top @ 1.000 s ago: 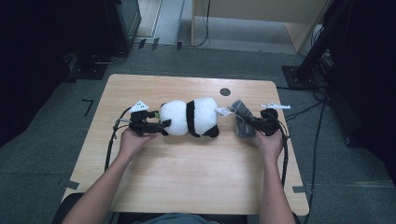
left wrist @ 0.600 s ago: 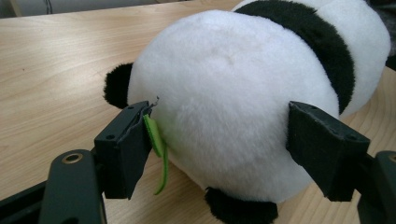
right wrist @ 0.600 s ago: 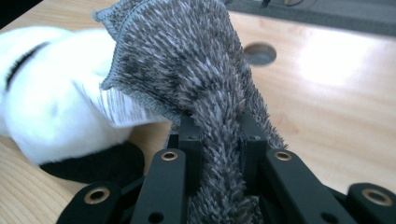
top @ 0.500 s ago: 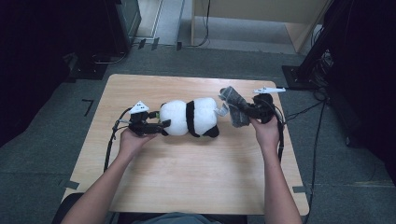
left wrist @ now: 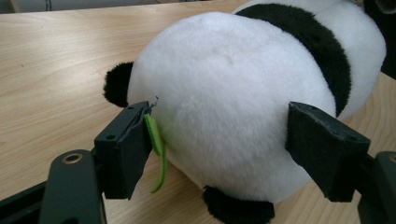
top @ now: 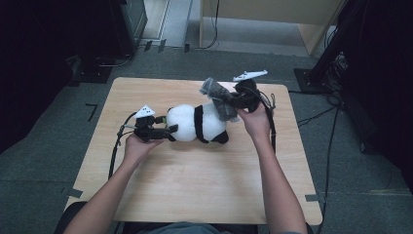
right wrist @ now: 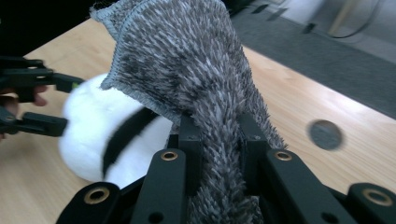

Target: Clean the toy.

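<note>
Two grippers work on a plush panda that lies on its side near the middle of the wooden table. In the high view the left gripper is level at the panda's white end; from its own view the jaws stand either side of that rounded end, the pads at or against the fur, though whether they press in is hard to judge. Those jaws have just been closing a little with the panda between them. A small green tag hangs by the left pad, its lower end lost against the pad's shadow. The panda's far end is cut off at the top right of that view, and its black limbs show as dark tufts. The right gripper is raised above the panda's other end with its jaws clamped tight on a grey shaggy cloth; the cloth's lower part runs down out of the frame between the jaws, and its top edge is cropped. A dark round spot on the table behind is blurred.
</note>
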A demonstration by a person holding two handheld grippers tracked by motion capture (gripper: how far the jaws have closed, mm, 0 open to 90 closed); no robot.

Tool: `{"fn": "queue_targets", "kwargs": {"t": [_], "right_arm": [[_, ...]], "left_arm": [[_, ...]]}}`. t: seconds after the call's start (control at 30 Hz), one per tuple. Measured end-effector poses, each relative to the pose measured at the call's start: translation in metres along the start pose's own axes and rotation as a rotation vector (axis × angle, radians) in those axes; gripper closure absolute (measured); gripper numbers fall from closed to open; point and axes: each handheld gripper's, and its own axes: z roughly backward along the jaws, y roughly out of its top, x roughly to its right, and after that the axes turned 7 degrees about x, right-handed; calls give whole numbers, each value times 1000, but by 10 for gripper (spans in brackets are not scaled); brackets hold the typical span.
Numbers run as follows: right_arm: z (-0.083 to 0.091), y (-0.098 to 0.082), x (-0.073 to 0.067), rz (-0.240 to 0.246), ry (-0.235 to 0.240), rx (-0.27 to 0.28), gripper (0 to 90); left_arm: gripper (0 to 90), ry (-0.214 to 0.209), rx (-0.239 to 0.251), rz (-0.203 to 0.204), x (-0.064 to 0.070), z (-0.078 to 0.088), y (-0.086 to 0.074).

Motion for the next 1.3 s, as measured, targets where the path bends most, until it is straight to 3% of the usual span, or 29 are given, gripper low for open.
{"fn": "queue_targets", "kwargs": {"t": [0.03, 0.2, 0.3, 0.4, 0.53, 0.67, 0.77, 0.8, 0.87, 1.03, 1.17, 1.3], "right_arm": [[-8, 2, -4, 7, 27, -11, 774], [-41, -4, -14, 25, 54, -98, 774], [-49, -11, -12, 4, 68, -93, 778], [-52, -16, -5, -26, 95, -92, 781], [-54, -21, -1, -25, 107, -93, 777], [-56, -22, -5, 24, 89, -104, 731], [-59, -23, -5, 3, 108, -107, 685], [-59, -24, -5, -8, 103, -106, 689], [-58, -21, -7, 15, 83, -119, 739], [-53, -1, -17, 29, 46, -88, 774], [-62, 21, -32, 78, 74, -56, 775], [-81, 41, -49, 80, 95, -58, 772]], "left_arm": [[237, 0, -1, 1, 0, 0, 0], [212, -3, -4, 40, -2, -2, 0], [110, 18, -7, 79, -4, -10, -1], [23, -49, -52, 137, -10, -19, -3], [22, -86, -29, 102, -9, -25, -7], [261, -81, -36, 78, -7, -21, -7], [386, -71, -34, 88, -5, -20, -8], [399, -68, -36, 82, -5, -19, -8], [424, -64, -39, 83, -4, -18, -7], [447, -66, -49, 110, -7, -16, -5], [454, -39, -55, 54, -3, -14, -3], [458, -26, -51, 49, -2, -12, -4]]}}
